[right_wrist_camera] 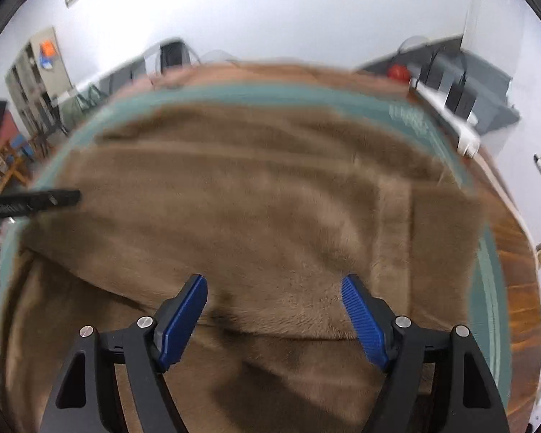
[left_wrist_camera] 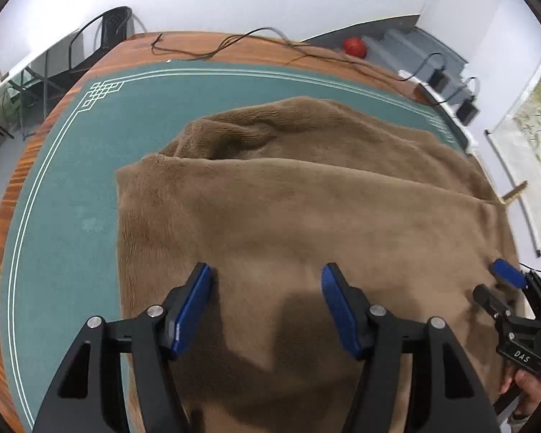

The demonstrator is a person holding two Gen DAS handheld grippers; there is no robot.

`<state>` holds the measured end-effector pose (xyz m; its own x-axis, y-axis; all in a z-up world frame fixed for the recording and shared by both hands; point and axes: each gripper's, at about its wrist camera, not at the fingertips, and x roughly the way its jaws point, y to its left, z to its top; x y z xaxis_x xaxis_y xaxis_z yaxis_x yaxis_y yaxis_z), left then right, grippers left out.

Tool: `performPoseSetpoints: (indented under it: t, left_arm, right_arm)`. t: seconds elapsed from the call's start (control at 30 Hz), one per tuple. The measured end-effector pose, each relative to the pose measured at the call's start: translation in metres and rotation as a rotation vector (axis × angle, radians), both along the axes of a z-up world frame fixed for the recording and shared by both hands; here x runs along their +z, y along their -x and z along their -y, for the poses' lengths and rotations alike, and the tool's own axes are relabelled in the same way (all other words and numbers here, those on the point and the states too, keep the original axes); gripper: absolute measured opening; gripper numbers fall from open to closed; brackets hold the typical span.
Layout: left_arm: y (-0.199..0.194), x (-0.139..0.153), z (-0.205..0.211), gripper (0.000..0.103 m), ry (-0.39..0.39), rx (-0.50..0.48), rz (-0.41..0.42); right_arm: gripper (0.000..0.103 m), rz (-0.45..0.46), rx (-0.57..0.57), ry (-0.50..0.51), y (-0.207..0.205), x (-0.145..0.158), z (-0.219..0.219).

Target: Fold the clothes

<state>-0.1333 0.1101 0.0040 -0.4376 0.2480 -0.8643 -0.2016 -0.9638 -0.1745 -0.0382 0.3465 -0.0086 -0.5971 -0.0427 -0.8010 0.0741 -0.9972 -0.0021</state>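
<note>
My left gripper [left_wrist_camera: 267, 278] and right gripper [right_wrist_camera: 274, 288] both gape wide, holding nothing. The brown fleece garment [left_wrist_camera: 288, 209] lies beneath them on the green mat [left_wrist_camera: 61, 198], its folded edge running nine to three o'clock, toward twelve.

I see the brown garment [left_wrist_camera: 306, 216] as a thick, plush fleece with a soft matt nap, lying on a green cloth mat [left_wrist_camera: 72, 216] of flat, felt-like weave over a glossy varnished wooden table [left_wrist_camera: 3, 209]. My left gripper [left_wrist_camera: 267, 281] looks like matt black plastic with shiny metal pins, and its blue pads [left_wrist_camera: 194, 306] are ribbed, probably rubber.
</note>
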Motion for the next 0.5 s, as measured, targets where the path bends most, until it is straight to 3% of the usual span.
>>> performPoseSetpoints:
  t: [0.07, 0.2, 0.4, 0.5]
  left_arm:
    - [-0.011, -0.006, -0.005, 0.078, 0.024, -0.015, -0.001]
    - [-0.033, -0.018, -0.015, 0.079, 0.074, -0.045, -0.004]
    - [-0.034, -0.031, -0.006, 0.081, 0.049, -0.037, 0.009]
    - [-0.035, -0.027, -0.007, 0.081, 0.062, -0.033, 0.024]
  right_arm:
    - [0.079, -0.009, 0.008, -0.028, -0.011, 0.005, 0.006]
    - [0.079, 0.078, -0.006, -0.033, -0.011, -0.024, 0.007]
    - [0.086, 0.051, 0.006, -0.095, -0.02, -0.038, 0.014]
    - [0.086, 0.072, -0.002, -0.077, -0.02, -0.036, 0.012]
